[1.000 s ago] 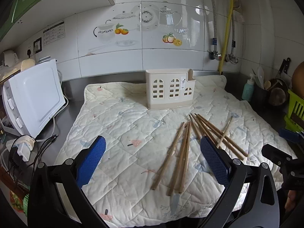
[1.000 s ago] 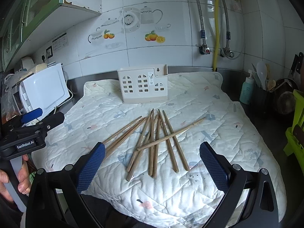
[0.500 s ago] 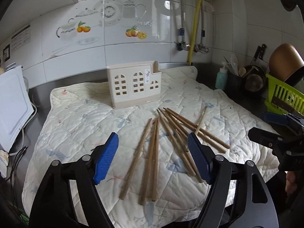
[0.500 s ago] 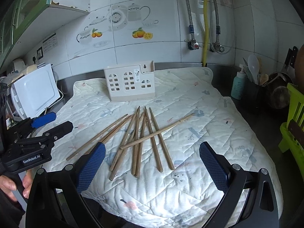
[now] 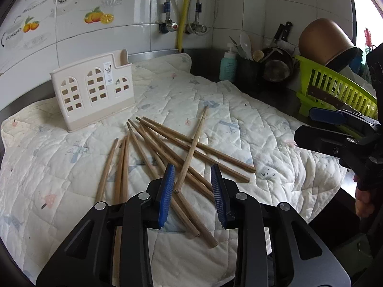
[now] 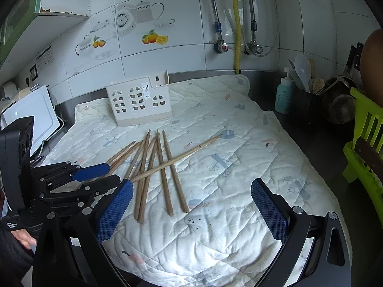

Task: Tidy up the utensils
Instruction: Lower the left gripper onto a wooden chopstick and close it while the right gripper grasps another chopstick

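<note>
Several wooden chopsticks [image 5: 153,153] lie loose on a quilted white mat [image 5: 239,124]; they also show in the right wrist view [image 6: 153,165]. One chopstick [image 5: 192,146] lies crosswise on top. My left gripper [image 5: 192,181] is partly closed, its blue pads either side of that chopstick's near end, not clamped on it. It also shows in the right wrist view [image 6: 105,174]. A cream utensil holder [image 5: 92,91] with window cut-outs stands upright behind the pile. My right gripper [image 6: 191,198] is open and empty above the mat's front edge.
A lime dish rack [image 5: 335,91] with a brown pot stands at the right. A black utensil pot [image 6: 305,102] and a teal bottle [image 6: 283,95] stand at the back right. A white appliance [image 6: 31,117] sits at the left.
My left gripper has moved forward and right over the chopsticks and narrowed its jaws around the crosswise one. The right gripper has shifted slightly and stays open.
</note>
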Demonstrator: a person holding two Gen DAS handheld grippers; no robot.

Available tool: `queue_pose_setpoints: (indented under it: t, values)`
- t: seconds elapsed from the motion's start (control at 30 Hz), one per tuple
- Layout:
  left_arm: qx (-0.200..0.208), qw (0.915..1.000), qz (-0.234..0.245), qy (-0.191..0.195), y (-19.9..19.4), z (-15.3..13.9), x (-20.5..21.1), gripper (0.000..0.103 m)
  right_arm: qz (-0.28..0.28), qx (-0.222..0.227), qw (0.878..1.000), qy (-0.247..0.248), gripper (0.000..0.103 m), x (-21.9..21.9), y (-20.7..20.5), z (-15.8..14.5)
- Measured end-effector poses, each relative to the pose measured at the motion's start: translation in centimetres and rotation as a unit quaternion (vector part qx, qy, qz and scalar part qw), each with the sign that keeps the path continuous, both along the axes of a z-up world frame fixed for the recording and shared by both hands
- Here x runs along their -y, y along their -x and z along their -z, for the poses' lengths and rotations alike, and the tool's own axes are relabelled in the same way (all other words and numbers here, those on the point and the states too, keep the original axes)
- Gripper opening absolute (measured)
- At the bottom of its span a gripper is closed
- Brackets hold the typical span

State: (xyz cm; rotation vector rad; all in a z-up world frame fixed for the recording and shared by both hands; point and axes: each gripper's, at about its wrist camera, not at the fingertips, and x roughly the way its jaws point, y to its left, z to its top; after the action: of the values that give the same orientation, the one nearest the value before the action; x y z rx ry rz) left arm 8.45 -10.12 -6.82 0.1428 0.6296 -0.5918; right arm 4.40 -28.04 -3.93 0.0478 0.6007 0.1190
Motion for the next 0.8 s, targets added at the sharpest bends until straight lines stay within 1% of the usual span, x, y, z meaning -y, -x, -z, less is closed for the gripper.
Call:
queue_pose_setpoints:
  t: [0.03,0.23,0.27,0.4,0.63,0.67,0.73,0.8]
  values:
    - [-0.003,1.0000,0.001,-0.003,-0.3,0.3,0.3,0.027,0.000,-0.001,1.000,-0.001,0.096,0.2,-0.1,0.1]
    - [-0.024,0.9995,-0.003,-0.019,-2.0,1.7,1.4,0.026,0.001,-0.011,1.000,-0.006,0.095,0.7,-1.0,0.9]
    - [-0.028,0.9994,-0.003,-0.020,-2.3,1.9,1.4,0.021,0.000,-0.012,1.000,-0.007,0.095,0.8,-1.1,1.1]
    - [-0.038,0.9990,-0.005,-0.024,-3.2,2.5,1.6,0.021,-0.001,-0.017,1.000,-0.011,0.096,0.9,-1.7,1.6]
    - [-0.042,0.9985,-0.001,-0.035,-4.0,3.3,2.0,0.021,-0.002,-0.026,1.000,-0.015,0.096,0.9,-2.4,2.3]
    - [-0.044,0.9984,-0.001,-0.035,-4.1,3.4,2.0,0.020,-0.002,-0.027,1.000,-0.016,0.096,0.9,-2.5,2.4]
    - [-0.047,0.9982,0.001,-0.037,-4.2,3.6,2.1,0.013,-0.001,-0.028,0.999,-0.016,0.095,0.9,-2.6,2.5]
    - [-0.044,0.9982,0.003,-0.041,-4.2,3.6,2.2,0.012,0.000,-0.029,0.999,-0.017,0.096,1.0,-2.7,2.6]
